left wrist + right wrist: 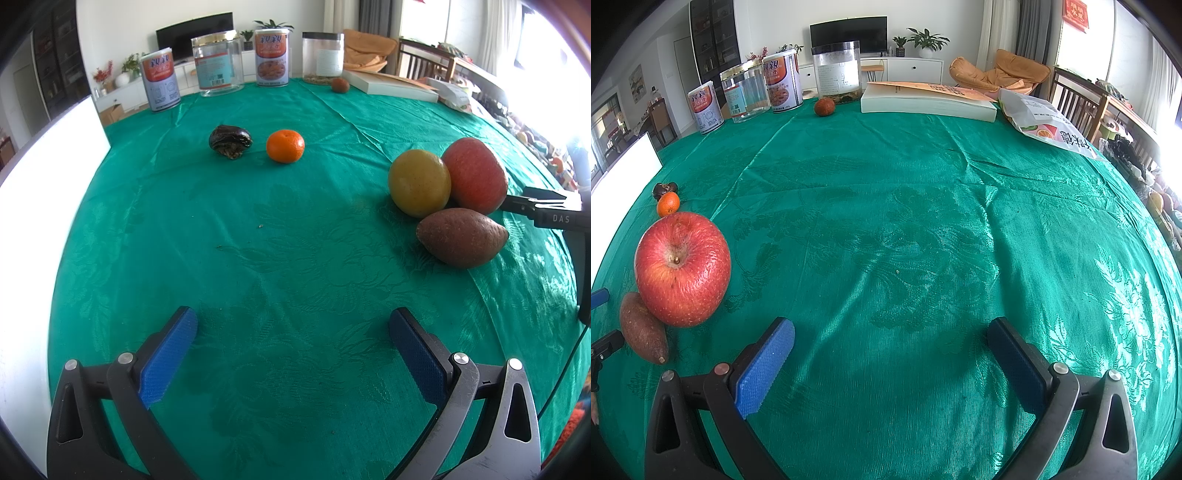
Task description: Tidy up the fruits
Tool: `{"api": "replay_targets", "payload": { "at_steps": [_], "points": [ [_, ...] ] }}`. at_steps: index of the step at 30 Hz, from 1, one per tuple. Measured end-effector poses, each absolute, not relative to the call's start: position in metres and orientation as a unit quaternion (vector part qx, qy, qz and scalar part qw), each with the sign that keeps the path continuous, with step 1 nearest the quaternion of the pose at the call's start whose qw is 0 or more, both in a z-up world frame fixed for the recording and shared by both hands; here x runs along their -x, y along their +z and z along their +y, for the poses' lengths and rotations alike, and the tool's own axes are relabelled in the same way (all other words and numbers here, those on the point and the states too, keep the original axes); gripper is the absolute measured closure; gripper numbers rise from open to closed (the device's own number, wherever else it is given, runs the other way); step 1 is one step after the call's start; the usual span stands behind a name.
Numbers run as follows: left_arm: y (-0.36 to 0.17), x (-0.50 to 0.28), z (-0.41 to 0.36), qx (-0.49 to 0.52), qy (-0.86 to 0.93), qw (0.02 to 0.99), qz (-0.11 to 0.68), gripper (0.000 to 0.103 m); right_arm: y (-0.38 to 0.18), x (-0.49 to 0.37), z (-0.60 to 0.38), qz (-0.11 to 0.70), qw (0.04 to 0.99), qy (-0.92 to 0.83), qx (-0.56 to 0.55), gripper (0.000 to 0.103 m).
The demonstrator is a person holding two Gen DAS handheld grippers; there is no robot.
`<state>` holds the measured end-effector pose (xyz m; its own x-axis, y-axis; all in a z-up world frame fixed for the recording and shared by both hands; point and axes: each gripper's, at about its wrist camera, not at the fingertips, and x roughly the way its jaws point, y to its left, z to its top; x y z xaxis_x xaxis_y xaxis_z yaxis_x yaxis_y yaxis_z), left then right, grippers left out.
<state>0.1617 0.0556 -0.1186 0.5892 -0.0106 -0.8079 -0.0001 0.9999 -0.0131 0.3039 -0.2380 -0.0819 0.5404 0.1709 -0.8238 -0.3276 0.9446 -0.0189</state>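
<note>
On the green tablecloth (280,229) three fruits touch in a cluster at the right: a yellow fruit (419,183), a red apple (475,175) (682,268) and a brown pointed fruit (461,236) (642,328). Farther back lie an orange mandarin (285,146) (668,204) and a dark shrivelled fruit (230,141) (665,189). A small brown fruit (340,85) (824,107) rests by the jars. My left gripper (293,328) is open over bare cloth, empty. My right gripper (892,332) is open and empty, just right of the apple.
Two printed tins (160,82) (271,58) and two clear jars (218,62) (322,58) line the far edge. A thick book (927,100) and a snack bag (1049,123) lie at the back right. A white board (40,177) stands at the left. Wooden chairs (1082,99) stand beyond the table.
</note>
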Motion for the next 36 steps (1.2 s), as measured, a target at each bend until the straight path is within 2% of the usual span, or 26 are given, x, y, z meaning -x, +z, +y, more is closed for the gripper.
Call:
{"api": "replay_targets", "payload": {
  "at_steps": [19, 30, 36],
  "points": [
    [-0.115, -0.158, 0.058, 0.01, 0.003, 0.894, 0.447, 0.002, -0.082, -0.303, -0.238, 0.458, 0.873, 0.143, 0.086, 0.0],
    [-0.027, -0.112, 0.091, 0.054, 0.025, 0.925, 0.375, 0.001, -0.082, -0.303, -0.238, 0.458, 0.873, 0.143, 0.086, 0.0],
    [-0.028, -0.103, 0.097, 0.051, 0.04, 0.919, 0.389, 0.001, -0.082, -0.303, -0.238, 0.458, 0.873, 0.142, 0.086, 0.0]
  ]
}}
